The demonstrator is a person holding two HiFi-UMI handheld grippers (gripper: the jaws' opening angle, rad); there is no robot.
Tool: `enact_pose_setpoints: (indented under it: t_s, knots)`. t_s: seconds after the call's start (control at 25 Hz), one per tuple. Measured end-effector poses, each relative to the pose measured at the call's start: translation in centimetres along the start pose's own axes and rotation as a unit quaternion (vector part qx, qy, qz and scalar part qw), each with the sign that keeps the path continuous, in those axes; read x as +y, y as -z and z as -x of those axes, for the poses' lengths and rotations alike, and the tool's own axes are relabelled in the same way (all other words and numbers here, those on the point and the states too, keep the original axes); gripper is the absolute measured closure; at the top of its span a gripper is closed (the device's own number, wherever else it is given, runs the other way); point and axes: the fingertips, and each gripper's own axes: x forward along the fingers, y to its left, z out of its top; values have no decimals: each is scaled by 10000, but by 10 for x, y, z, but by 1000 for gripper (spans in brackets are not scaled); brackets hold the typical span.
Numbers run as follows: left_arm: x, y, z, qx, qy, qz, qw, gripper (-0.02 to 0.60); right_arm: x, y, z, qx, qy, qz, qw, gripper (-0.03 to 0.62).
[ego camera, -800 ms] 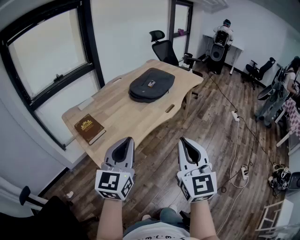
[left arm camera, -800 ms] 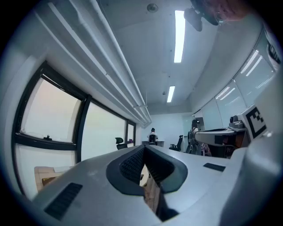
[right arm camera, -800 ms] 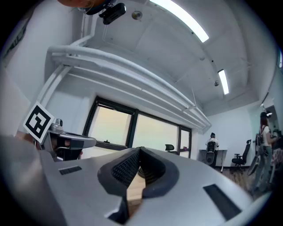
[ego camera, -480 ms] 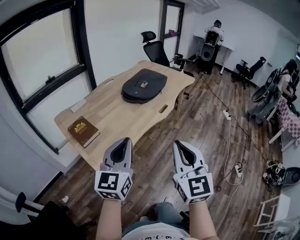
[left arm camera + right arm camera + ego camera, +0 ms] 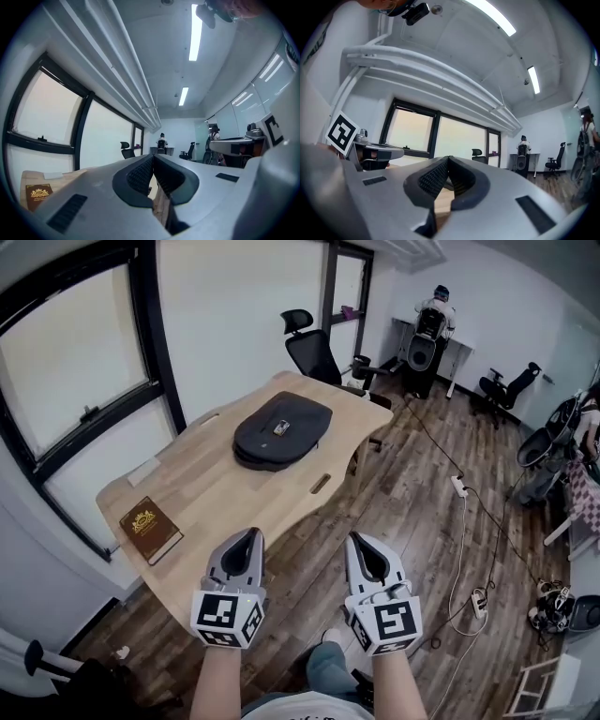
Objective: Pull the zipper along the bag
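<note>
My left gripper (image 5: 248, 538) and right gripper (image 5: 362, 542), low in the frame, are both closed on nothing. The dark bag (image 5: 281, 430) lies flat at centre frame on the wooden table (image 5: 206, 495), well apart from them. It looks soft and probably light enough to slide. I'd pin its fabric and pinch the zipper pull, which is too small to spot from here.

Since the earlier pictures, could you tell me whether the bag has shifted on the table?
No. The bag lies at the same far end of the table, opposite the book.
</note>
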Motion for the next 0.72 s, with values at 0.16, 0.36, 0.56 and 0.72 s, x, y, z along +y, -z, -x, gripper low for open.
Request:
enact_pose_setpoints:
  t_s: [0.16, 0.36, 0.56, 0.72]
  knots:
    - [-11, 4, -69, 34, -102, -16, 9999, 565, -61, 8, -43, -8, -114, -88, 9999, 543]
    - [-26, 0, -148, -50, -303, 51, 9995, 565, -134, 13, -85, 1, -377, -172, 9991, 543]
    - [-43, 19, -202, 63, -313, 80, 9995, 565, -183, 39, -106, 174, -379, -177, 9990, 543]
    - [-41, 35, -234, 206, -409, 113, 9989, 565, -209, 54, -121, 293, -301, -190, 9989, 543]
